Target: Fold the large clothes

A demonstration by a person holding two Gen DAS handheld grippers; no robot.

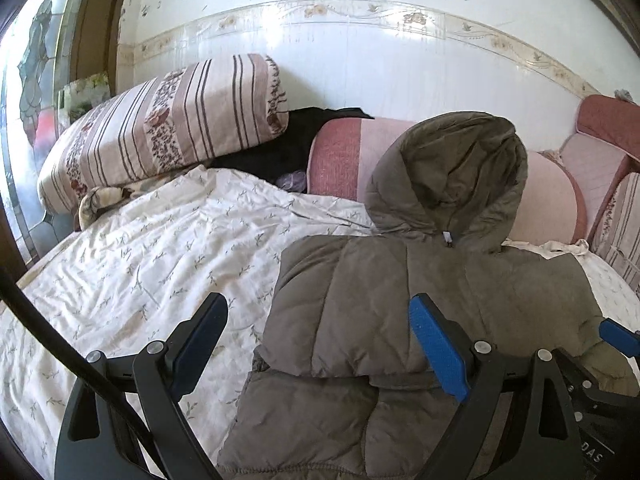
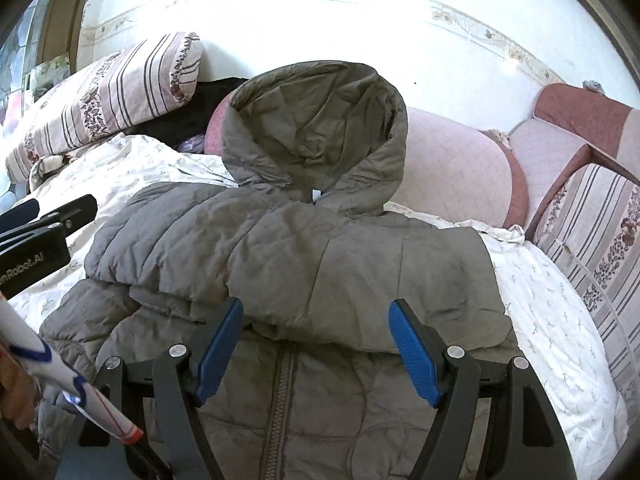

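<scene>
Folding looks roughly halfway done, as we judge it: the grey-brown quilted hooded puffer jacket (image 2: pixel 304 256) lies front-up on the bed with its white leaf-print quilt cover (image 1: pixel 132 264), and both sleeves seem to have been laid across the chest, forming a thick band whose lower edge crosses just above the zipper (image 2: pixel 280 392). The hood (image 2: pixel 316 132) is not yet folded; it leans up against the pink and rose bolster cushion (image 2: pixel 456 168). We think the hood and a bottom-to-top fold of the body are what remain.

Our left gripper (image 1: pixel 320 344) hangs with its jaws wide apart and nothing between them, one finger over the bare quilt cover, the other over the jacket's left part. Our right gripper (image 2: pixel 316 344) is likewise spread and empty, just above the folded band near the zipper line.

For edges, the jacket's left side has a clean, reachable fold line, with wide open quilt cover beside it. On the right, free bed is narrower, bounded by the striped floral cushion (image 2: pixel 600 240). Beyond the hood, the bolster and the striped floral pillow (image 1: pixel 160 128) crowd the wall, so we would fold the hood toward us rather than away.
</scene>
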